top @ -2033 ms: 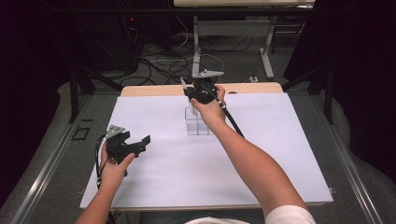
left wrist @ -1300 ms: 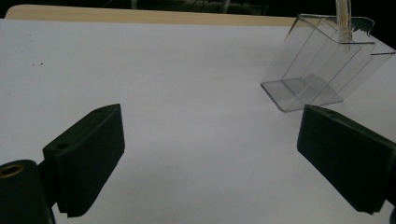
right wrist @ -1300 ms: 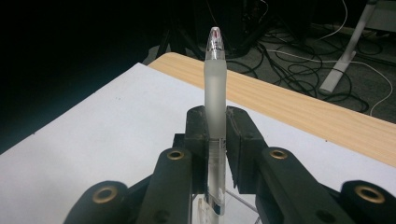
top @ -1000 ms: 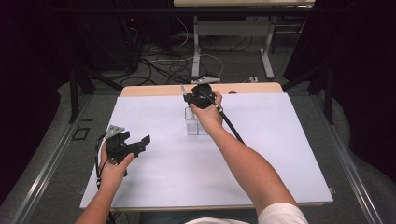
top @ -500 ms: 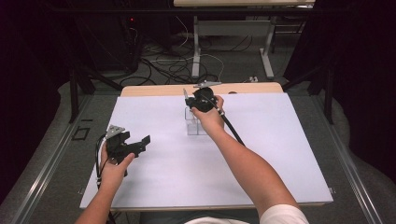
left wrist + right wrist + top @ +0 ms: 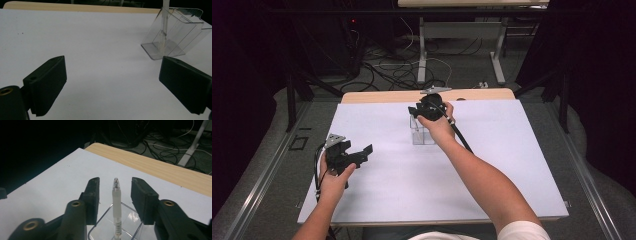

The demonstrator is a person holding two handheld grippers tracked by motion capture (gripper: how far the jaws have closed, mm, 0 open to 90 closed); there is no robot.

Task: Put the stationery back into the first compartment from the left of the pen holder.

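Now the right tool (image 6: pixel 113 201) has just been opening: its jaws stand apart on either side of the pen (image 6: pixel 116 202), touching nothing, so the pen stands released in the clear holder (image 6: pixel 422 134) at centre frame. Placing looks done. Lower left, the left tool (image 6: pixel 357 155) gapes empty over the desk (image 6: pixel 492 165).

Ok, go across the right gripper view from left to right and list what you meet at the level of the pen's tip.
Black left-hand finger of the right claw → translucent white pen standing in the clear plastic holder → black right-hand finger of that claw. The jaws have just been opening; the pen stands between them, untouched.
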